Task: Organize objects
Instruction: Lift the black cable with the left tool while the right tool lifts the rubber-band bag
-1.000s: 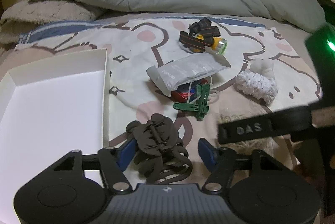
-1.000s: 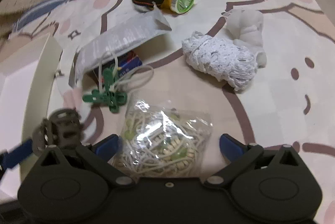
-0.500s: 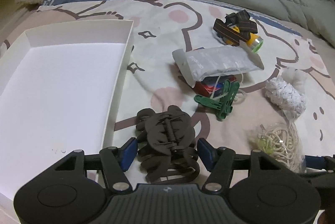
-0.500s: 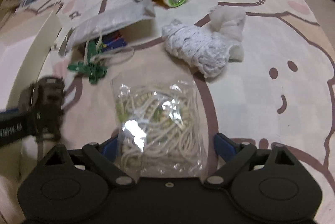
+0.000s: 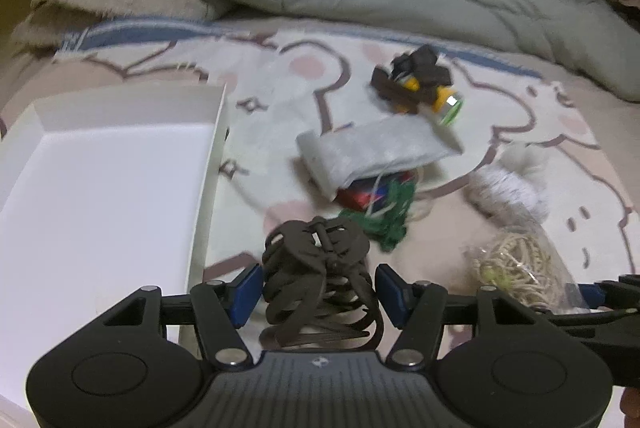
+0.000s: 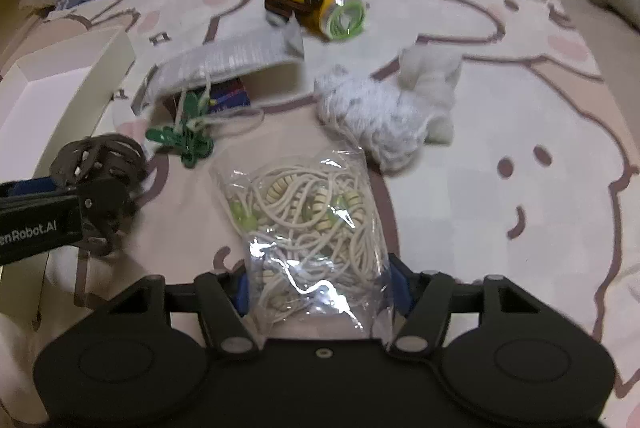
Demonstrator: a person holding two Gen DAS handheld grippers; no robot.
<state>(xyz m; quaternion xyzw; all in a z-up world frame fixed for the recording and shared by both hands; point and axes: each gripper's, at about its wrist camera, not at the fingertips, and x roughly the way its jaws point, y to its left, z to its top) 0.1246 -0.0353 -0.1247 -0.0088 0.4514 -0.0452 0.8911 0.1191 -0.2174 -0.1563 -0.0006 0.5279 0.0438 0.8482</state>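
My right gripper [image 6: 318, 292] is closing on the clear bag of cords [image 6: 308, 220], which a second ago lay loose between wide jaws. My left gripper [image 5: 318, 288] stays clamped on the brown hair claw [image 5: 320, 268], just beside the white box [image 5: 100, 188], so both can go in next.

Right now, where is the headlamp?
In the right wrist view, the headlamp lies at the far end of the blanket, beyond the grey pouch and white yarn.

The left gripper [image 6: 96, 184] reads "enRobot.AI" (start cut off).
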